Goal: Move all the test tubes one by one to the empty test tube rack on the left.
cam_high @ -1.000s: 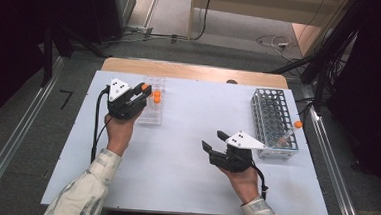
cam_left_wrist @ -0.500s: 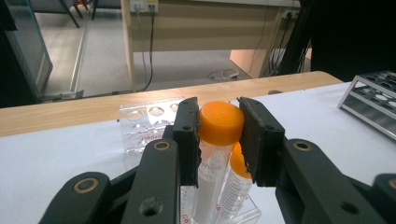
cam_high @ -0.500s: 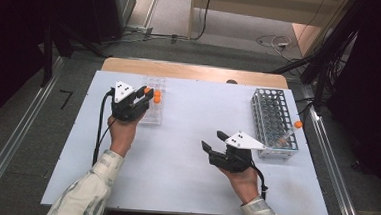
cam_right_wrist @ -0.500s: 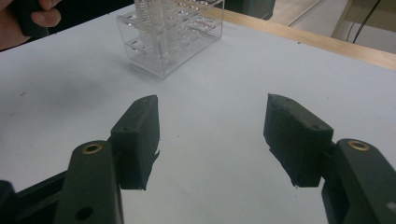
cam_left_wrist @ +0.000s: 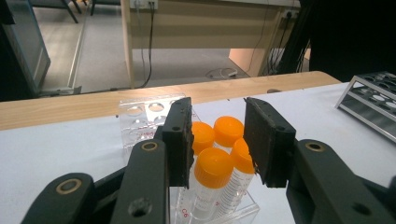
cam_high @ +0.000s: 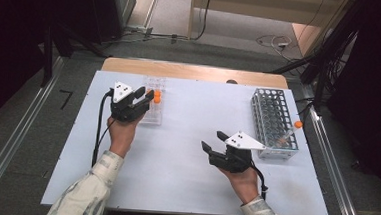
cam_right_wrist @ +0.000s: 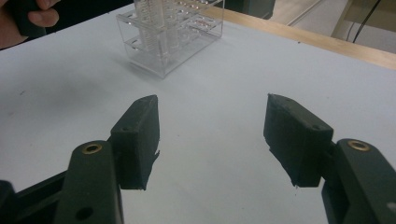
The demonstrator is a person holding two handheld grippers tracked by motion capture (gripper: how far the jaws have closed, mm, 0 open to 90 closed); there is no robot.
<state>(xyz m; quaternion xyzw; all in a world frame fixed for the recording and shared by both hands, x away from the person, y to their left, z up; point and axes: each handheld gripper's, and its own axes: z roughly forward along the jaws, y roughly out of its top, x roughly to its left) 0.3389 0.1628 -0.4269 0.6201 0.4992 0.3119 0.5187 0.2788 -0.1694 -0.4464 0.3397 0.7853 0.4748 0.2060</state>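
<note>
Orange-capped tubes (cam_left_wrist: 213,179) stand in a clear plastic rack (cam_high: 152,107) at the far left part of the white table (cam_high: 184,182), and the left gripper (cam_high: 148,98) is poised right over them. The left hand (cam_high: 122,133) reaches forward from a patterned sleeve, forearm nearly straight, with the gripper's grey plate on top. In the left gripper view its jaws have just been opening; they now stand a modest way apart, one on each side of the nearest cap, and the pads seem clear of it, so nothing is gripped. Four tubes cluster at the near end of the rack, their clear bodies printed with fine scale marks. The right gripper (cam_high: 213,141) rests low over bare table, well apart from the rack, jaws spread wide and empty, beside a grey metal rack (cam_high: 273,120) that holds one tilted orange-capped tube (cam_high: 292,130).
</note>
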